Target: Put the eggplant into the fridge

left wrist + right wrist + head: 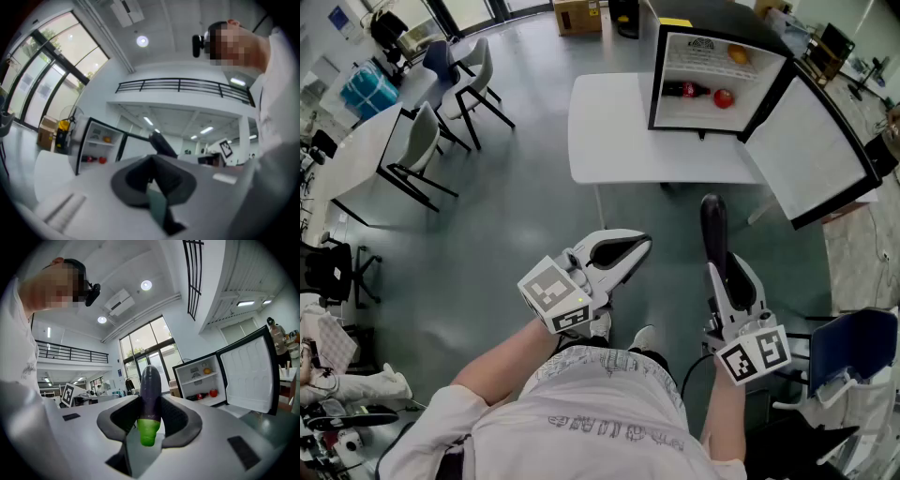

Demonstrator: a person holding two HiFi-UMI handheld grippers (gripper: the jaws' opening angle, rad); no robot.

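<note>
A dark purple eggplant (713, 230) with a green stem end (149, 430) sticks forward out of my right gripper (731, 274), which is shut on it; in the right gripper view the eggplant (151, 385) stands between the dark pads (176, 416). The small fridge (654, 84) stands on a white table (609, 141) ahead, its door (811, 150) swung wide to the right. The fridge (199, 380) shows right of the eggplant, some way off. My left gripper (639, 247) hangs beside the right one, shut and empty, with its pads (164, 176) meeting.
Inside the fridge lie a cola bottle (686, 90), a red fruit (724, 97) and an orange fruit (738, 54) on the upper shelf. Chairs (422, 150) and a second table (356, 155) stand at the left. A blue chair (853, 347) is close at my right.
</note>
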